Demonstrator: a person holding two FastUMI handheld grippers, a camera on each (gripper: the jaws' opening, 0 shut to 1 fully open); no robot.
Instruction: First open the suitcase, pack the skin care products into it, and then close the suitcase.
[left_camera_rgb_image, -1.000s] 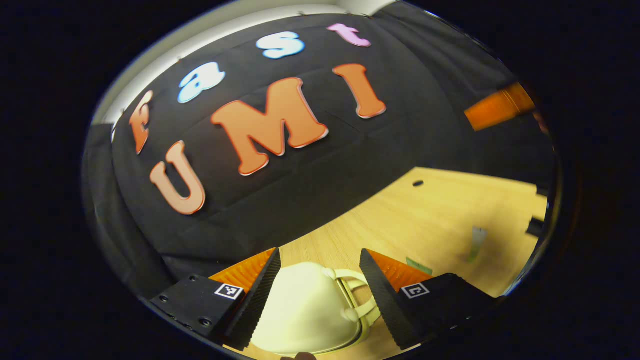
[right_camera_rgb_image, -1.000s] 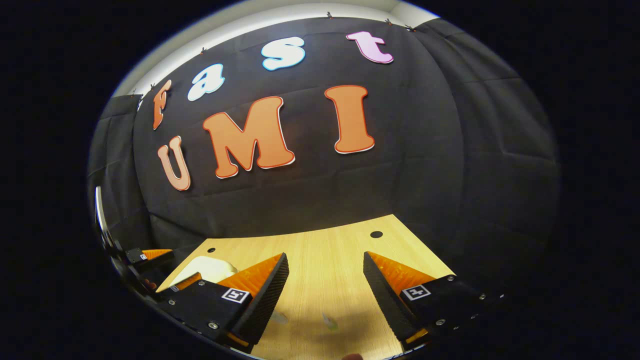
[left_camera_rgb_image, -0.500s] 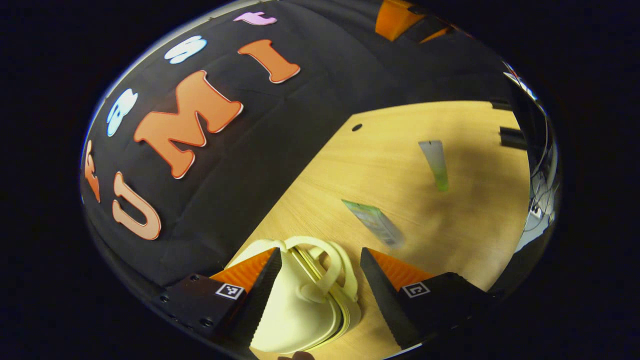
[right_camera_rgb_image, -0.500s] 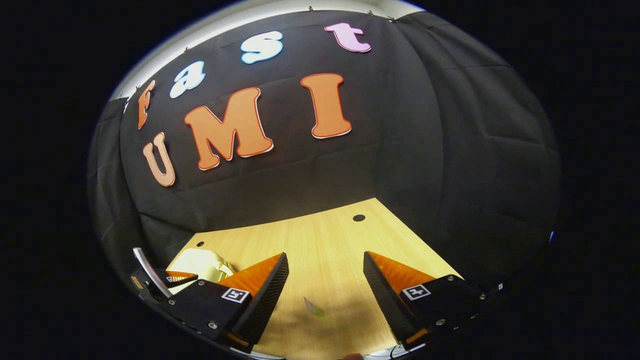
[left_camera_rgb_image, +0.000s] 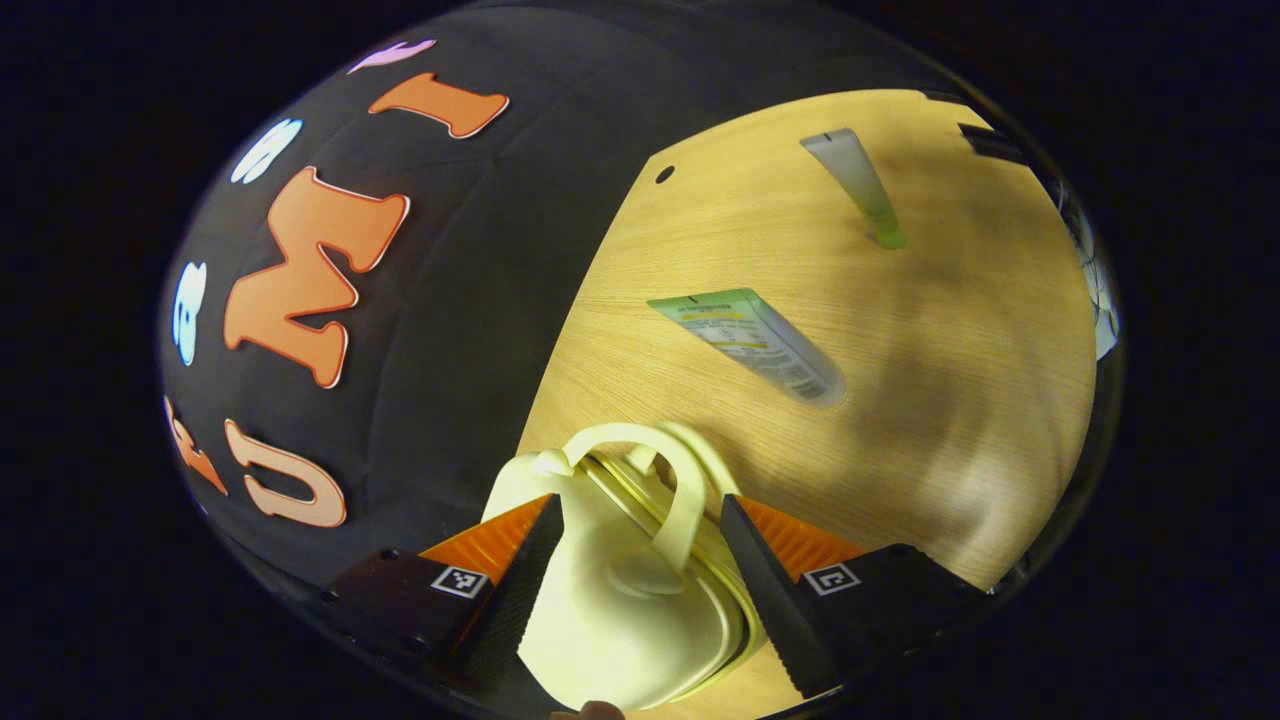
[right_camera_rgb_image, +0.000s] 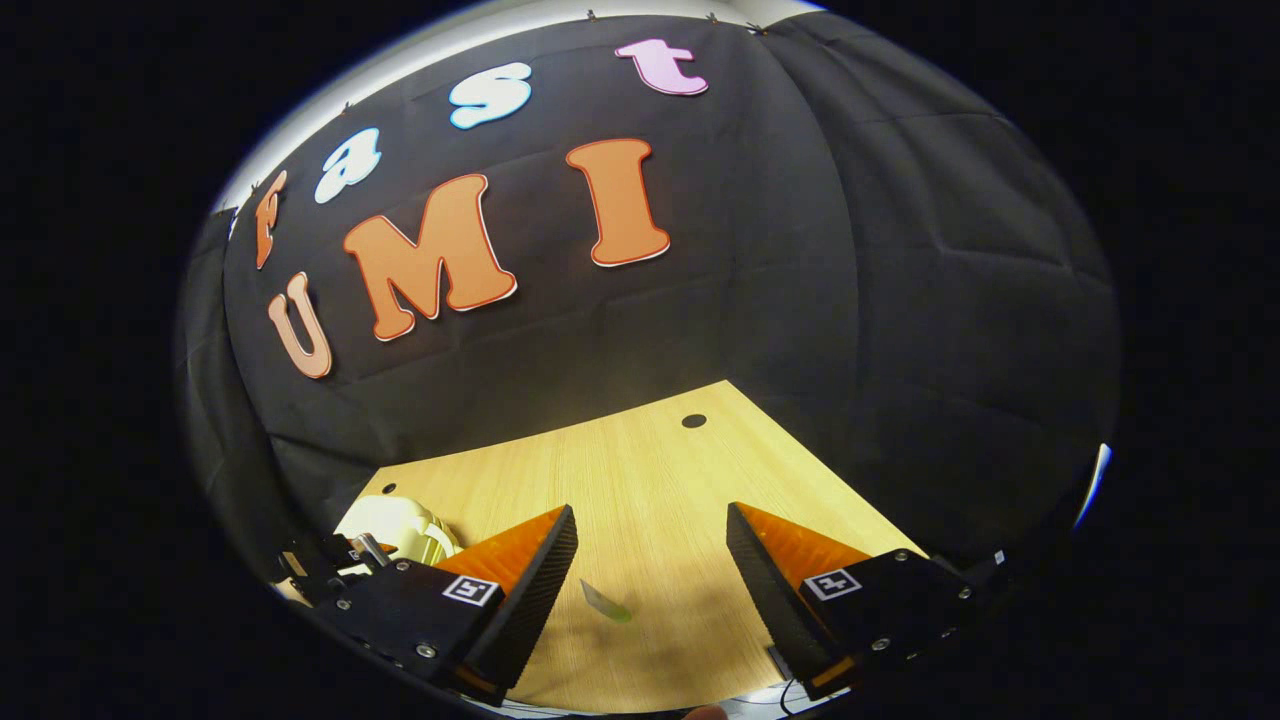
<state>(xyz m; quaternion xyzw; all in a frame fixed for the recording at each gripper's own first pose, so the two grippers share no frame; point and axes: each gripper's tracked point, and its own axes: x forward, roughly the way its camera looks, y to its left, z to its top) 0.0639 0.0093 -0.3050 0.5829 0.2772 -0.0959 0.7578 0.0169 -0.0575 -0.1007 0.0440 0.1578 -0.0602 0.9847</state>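
The opening step is in hand: the cream-coloured suitcase (left_camera_rgb_image: 620, 590) lies shut on the wooden table (left_camera_rgb_image: 960, 400), close against the black cloth wall, and the left gripper (left_camera_rgb_image: 640, 590) sits over it with its fingers spread, one on each side of the case near the looped carry handle (left_camera_rgb_image: 675, 480) and the seam between the two shells. Whether either finger touches the shell cannot be told from the left gripper view, and nothing is pinched. The skin care products wait outside the case: a green-and-white tube (left_camera_rgb_image: 750, 340) lies flat just beyond the handle, and a slimmer pale tube with a green end (left_camera_rgb_image: 860, 185) lies farther off toward the table's far side. In the right gripper view the right gripper (right_camera_rgb_image: 650, 580) hangs above bare table with its fingers wide apart and nothing between them; the suitcase shows at its lower left, and a tube lies on the wood between the fingers. The next move, as I judge it, calls for catching the upper shell or its handle and lifting it about the hinge (probably with the other gripper steadying the base). Against half a second ago, the left gripper has rolled and closed in, so the handle now sits between its fingers and both tubes show more fully; the right gripper has barely shifted.
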